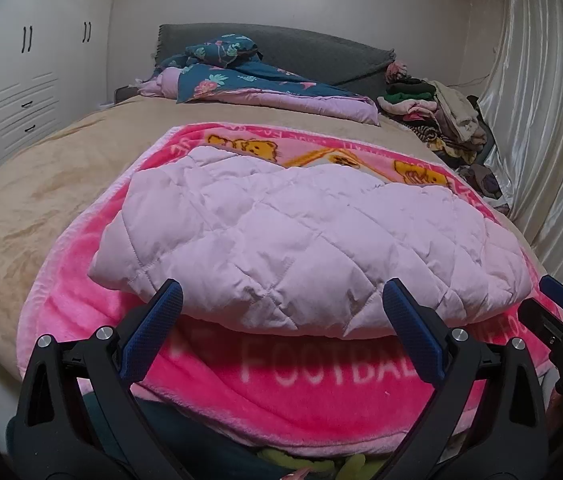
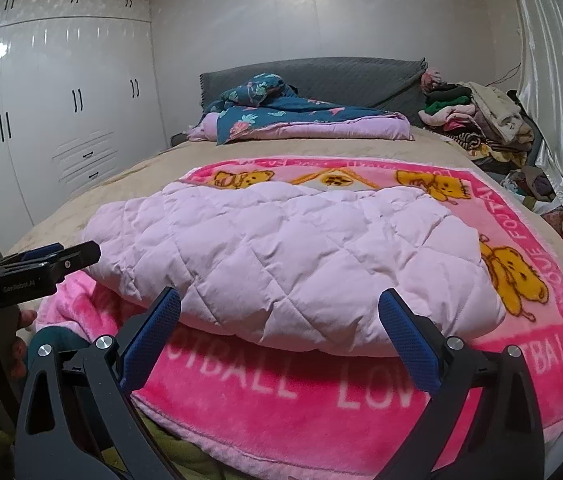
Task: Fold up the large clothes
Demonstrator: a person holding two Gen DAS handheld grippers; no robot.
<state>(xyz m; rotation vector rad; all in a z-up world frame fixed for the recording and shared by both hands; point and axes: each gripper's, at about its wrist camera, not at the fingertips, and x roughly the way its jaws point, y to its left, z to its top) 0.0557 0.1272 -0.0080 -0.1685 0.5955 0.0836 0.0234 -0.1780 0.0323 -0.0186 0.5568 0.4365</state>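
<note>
A pale lilac quilted garment point(image 1: 301, 240) lies folded in a thick bundle on a pink teddy-bear blanket point(image 1: 301, 384) spread over the bed. It also shows in the right wrist view point(image 2: 293, 256), on the same blanket point(image 2: 301, 400). My left gripper point(image 1: 283, 300) is open and empty, its blue pads at the bundle's near edge. My right gripper point(image 2: 279, 308) is open and empty at the near edge too. The right gripper shows at the right edge of the left view point(image 1: 561, 320); the left one shows at the left edge of the right view point(image 2: 41, 264).
The bed has a beige cover point(image 1: 41, 184). A folded blue floral quilt point(image 1: 249, 80) lies by the grey headboard point(image 1: 321, 56). A heap of clothes point(image 1: 441, 116) sits at the far right corner. White wardrobes point(image 2: 61, 100) stand left, a curtain point(image 1: 541, 120) right.
</note>
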